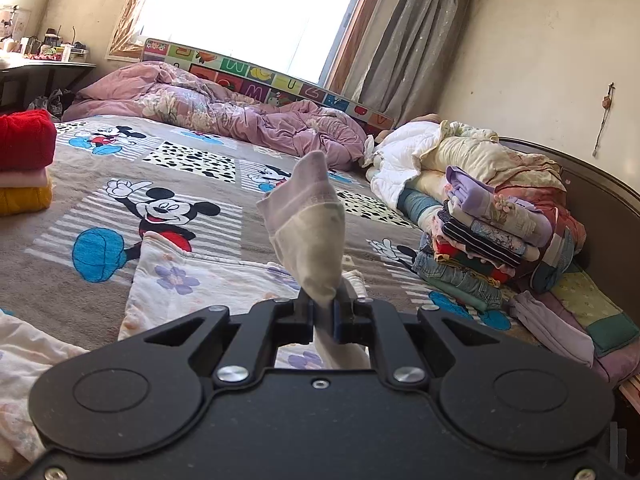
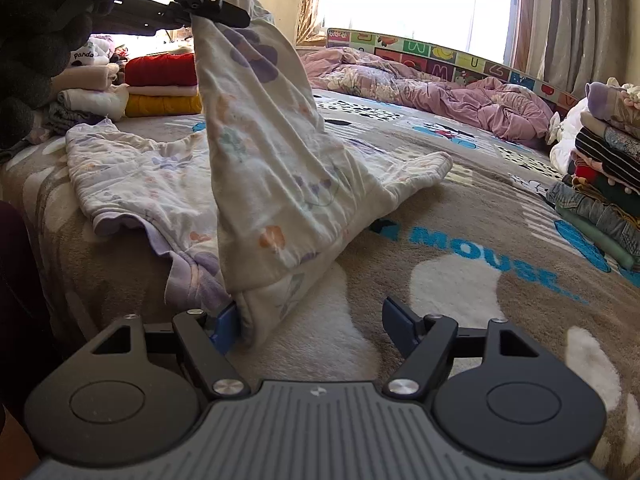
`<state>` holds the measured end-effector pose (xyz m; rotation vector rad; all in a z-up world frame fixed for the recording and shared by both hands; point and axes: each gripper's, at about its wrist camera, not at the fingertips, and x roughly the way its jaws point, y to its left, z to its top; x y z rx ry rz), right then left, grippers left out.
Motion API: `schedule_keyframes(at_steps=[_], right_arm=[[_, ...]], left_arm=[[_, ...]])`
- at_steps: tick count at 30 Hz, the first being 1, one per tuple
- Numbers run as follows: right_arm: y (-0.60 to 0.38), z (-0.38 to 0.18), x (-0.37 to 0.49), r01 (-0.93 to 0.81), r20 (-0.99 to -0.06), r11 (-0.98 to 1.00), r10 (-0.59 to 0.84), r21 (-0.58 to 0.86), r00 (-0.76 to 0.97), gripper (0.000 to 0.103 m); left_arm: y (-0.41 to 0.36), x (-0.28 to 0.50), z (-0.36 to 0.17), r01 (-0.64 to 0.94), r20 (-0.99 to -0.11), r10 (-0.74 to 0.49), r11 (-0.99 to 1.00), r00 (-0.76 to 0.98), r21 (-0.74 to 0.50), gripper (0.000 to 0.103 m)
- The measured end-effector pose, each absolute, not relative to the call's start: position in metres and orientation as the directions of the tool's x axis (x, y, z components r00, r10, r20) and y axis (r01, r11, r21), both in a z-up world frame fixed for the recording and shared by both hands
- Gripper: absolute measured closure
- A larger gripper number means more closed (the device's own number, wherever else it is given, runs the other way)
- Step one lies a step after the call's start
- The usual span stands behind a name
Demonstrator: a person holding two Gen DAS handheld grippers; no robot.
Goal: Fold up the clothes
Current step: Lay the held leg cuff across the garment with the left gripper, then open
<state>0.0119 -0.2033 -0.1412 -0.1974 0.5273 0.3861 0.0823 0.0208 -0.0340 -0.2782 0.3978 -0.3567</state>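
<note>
Left gripper (image 1: 326,312) has its fingers pressed together on a cuff of the white floral-print cotton garment (image 2: 256,160), lifting it above the Mickey Mouse fleece blanket (image 2: 480,280) where the rest lies spread. Right gripper (image 2: 312,320) has jaws spread, one pad touching the raised fold's lower corner without clamping it. Risk: the unclamped corner could slide along the blanket, skewing the fold.

A wide bed (image 1: 192,184) filled the lower half of both views, spread with a grey-brown cartoon-mouse blanket (image 2: 460,264). At upper centre a bright window (image 1: 256,12) let in strong daylight, with a grey curtain (image 1: 420,32) hanging at upper right. A dark desk (image 1: 44,70) stood at the far left. The cream wall (image 1: 552,60) on the right met a dark curved headboard (image 1: 600,200).
</note>
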Motion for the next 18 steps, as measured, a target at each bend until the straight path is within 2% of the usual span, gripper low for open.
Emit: schedule_keyframes(at_steps=[18], right_arm=[[-0.204, -0.14, 0.011, -0.389, -0.541, 0.917, 0.283, -0.089, 0.792, 0.027]], left_arm=[[0.068, 0.074, -0.083, 0.177, -0.461, -0.3, 0.94, 0.835, -0.291, 0.095]])
